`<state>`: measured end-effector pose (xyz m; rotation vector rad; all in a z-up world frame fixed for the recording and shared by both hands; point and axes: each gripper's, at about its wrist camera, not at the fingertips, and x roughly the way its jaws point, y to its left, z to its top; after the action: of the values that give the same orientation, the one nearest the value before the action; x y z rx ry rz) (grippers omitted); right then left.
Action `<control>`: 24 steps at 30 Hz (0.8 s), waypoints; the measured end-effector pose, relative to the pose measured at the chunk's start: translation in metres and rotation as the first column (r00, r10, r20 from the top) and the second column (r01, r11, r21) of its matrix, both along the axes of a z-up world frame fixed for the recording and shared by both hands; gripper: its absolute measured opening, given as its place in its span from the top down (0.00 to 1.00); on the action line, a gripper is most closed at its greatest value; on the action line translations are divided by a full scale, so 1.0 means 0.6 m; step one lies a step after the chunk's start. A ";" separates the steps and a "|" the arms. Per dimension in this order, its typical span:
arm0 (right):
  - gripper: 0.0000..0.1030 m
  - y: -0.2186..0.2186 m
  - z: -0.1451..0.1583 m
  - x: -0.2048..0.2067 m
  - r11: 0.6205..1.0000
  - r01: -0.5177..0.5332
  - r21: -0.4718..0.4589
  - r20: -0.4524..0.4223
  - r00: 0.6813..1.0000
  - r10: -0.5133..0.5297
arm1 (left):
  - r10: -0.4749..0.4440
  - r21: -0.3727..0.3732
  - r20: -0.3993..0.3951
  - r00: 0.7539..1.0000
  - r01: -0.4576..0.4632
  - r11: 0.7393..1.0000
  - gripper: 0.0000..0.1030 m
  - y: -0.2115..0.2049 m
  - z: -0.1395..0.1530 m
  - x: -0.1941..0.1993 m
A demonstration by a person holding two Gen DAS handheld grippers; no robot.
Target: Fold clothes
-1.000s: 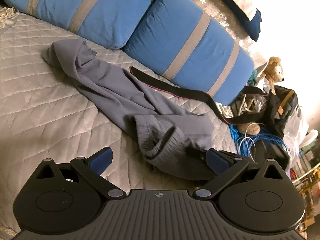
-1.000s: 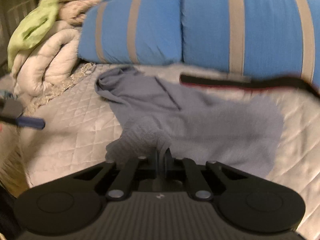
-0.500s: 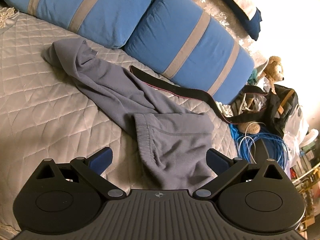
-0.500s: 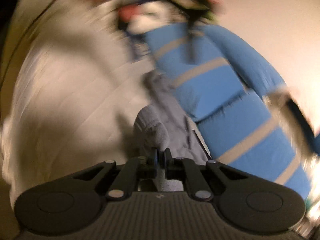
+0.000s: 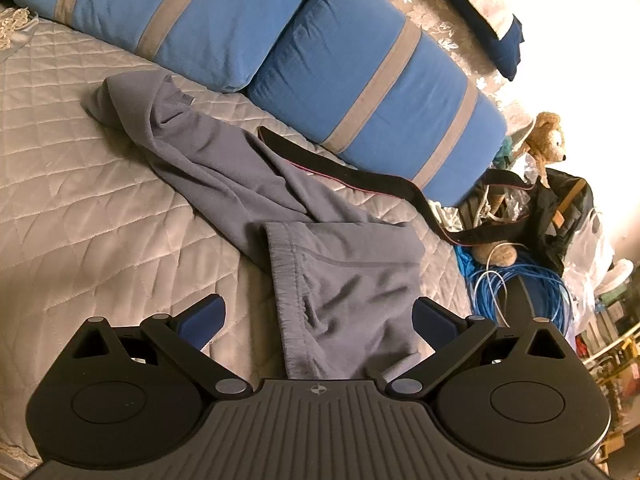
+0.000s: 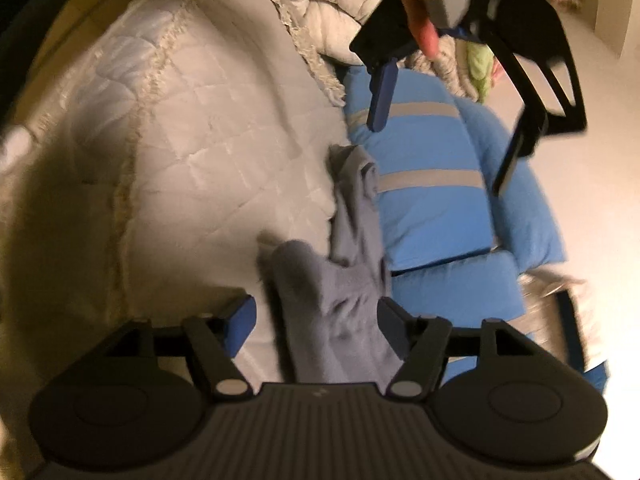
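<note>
— So, our grey sweatpants (image 5: pixel 332 280) lie on the quilted bed (image 5: pixel 80 200), the near end doubled back over the rest with the stitched hem band on top.

— Why does it sit that way?

— We judge the first fold is made: that end lies flat near the bed's edge, while the far end runs off rumpled toward the blue striped pillows (image 5: pixel 360 80).

— And our grippers?

— Our right gripper (image 6: pixel 316 320) is opening; the cloth sits between its blue pads, but they no longer press on it. Our left gripper (image 5: pixel 318 316) hangs over the folded part, jaws spread wide, holding nothing.

— How does the cloth look?

— Soft, fleecy and creased; the far part is twisted, so we'd expect it to need smoothing.

— Anything else nearby?

— A black strap (image 5: pixel 360 178) lies just beside the pants, against the pillows, and blue cable (image 5: pixel 520 280) is coiled off the bed's side.
</note>
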<state>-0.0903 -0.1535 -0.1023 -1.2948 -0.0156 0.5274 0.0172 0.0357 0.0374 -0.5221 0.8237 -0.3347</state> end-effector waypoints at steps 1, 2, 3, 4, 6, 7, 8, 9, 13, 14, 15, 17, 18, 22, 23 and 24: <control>0.27 0.007 -0.006 0.000 1.000 -0.003 -0.011 0.023 1.000 0.004 | 0.001 -0.001 0.002 1.000 -0.001 1.000 0.01 -0.001 0.001 0.000; 0.29 0.014 -0.009 0.002 1.000 -0.001 -0.018 0.034 0.999 0.002 | 0.002 -0.001 0.005 1.000 -0.002 1.000 0.01 -0.001 0.001 0.000; 0.30 0.021 -0.011 0.005 1.000 0.005 -0.023 0.037 0.999 -0.004 | 0.006 0.005 0.010 1.000 -0.006 1.000 0.01 -0.002 0.003 0.001; 0.34 0.027 -0.013 0.008 1.000 0.010 -0.027 0.039 0.999 -0.009 | 0.009 0.012 0.016 1.000 -0.009 1.000 0.01 -0.003 0.004 0.001; 0.41 0.039 -0.015 0.015 0.999 0.029 -0.033 0.044 0.999 -0.028 | 0.013 0.023 0.025 1.000 -0.014 1.000 0.01 -0.006 0.008 0.003; 0.46 0.044 -0.014 0.021 0.998 0.050 -0.035 0.044 0.998 -0.048 | 0.012 0.026 0.030 0.999 -0.013 1.000 0.01 -0.008 0.010 0.004; 0.51 0.047 -0.014 0.028 0.997 0.071 -0.038 0.044 0.997 -0.069 | 0.011 0.029 0.035 0.999 -0.012 1.000 0.01 -0.010 0.011 0.005; 0.57 0.051 -0.013 0.035 0.995 0.092 -0.042 0.043 0.995 -0.090 | 0.009 0.031 0.041 0.999 -0.010 0.999 0.01 -0.012 0.013 0.006; 0.81 0.055 -0.002 0.044 0.992 0.126 -0.010 0.030 0.992 -0.125 | 0.036 0.028 0.055 0.998 -0.037 0.999 0.02 -0.018 0.015 0.011; 0.89 0.053 0.004 0.043 0.992 0.126 0.008 0.026 0.992 -0.126 | 0.051 0.016 0.056 0.997 -0.052 0.999 0.02 -0.018 0.014 0.012; 0.89 0.050 0.011 0.041 0.992 0.124 0.029 0.023 0.992 -0.124 | 0.062 -0.006 0.049 0.997 -0.062 0.998 0.02 -0.015 0.012 0.014; 0.89 0.035 0.040 0.043 0.981 0.142 0.128 0.001 0.990 -0.144 | 0.077 -0.057 0.016 0.997 -0.076 0.995 0.02 -0.009 0.007 0.021; 0.89 0.027 0.057 0.045 0.971 0.155 0.184 -0.012 0.988 -0.155 | 0.080 -0.074 -0.006 0.997 -0.080 0.994 0.02 -0.008 0.003 0.027; 0.89 -0.024 0.117 0.047 0.892 0.215 0.397 -0.051 0.976 -0.213 | 0.080 -0.112 -0.055 0.995 -0.086 0.990 0.02 -0.012 -0.012 0.038; 0.89 -0.041 0.127 0.046 0.865 0.235 0.443 -0.064 0.971 -0.231 | 0.076 -0.123 -0.064 0.995 -0.083 0.989 0.02 -0.015 -0.015 0.042; 0.89 -0.057 0.135 0.045 0.837 0.256 0.484 -0.080 0.965 -0.249 | 0.059 -0.138 -0.082 0.995 -0.070 0.988 0.02 -0.019 -0.019 0.046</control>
<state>-0.0633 -0.1877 -0.0211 -0.7742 0.0312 0.2757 0.0448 0.0241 0.0262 -0.6958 0.8604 -0.3158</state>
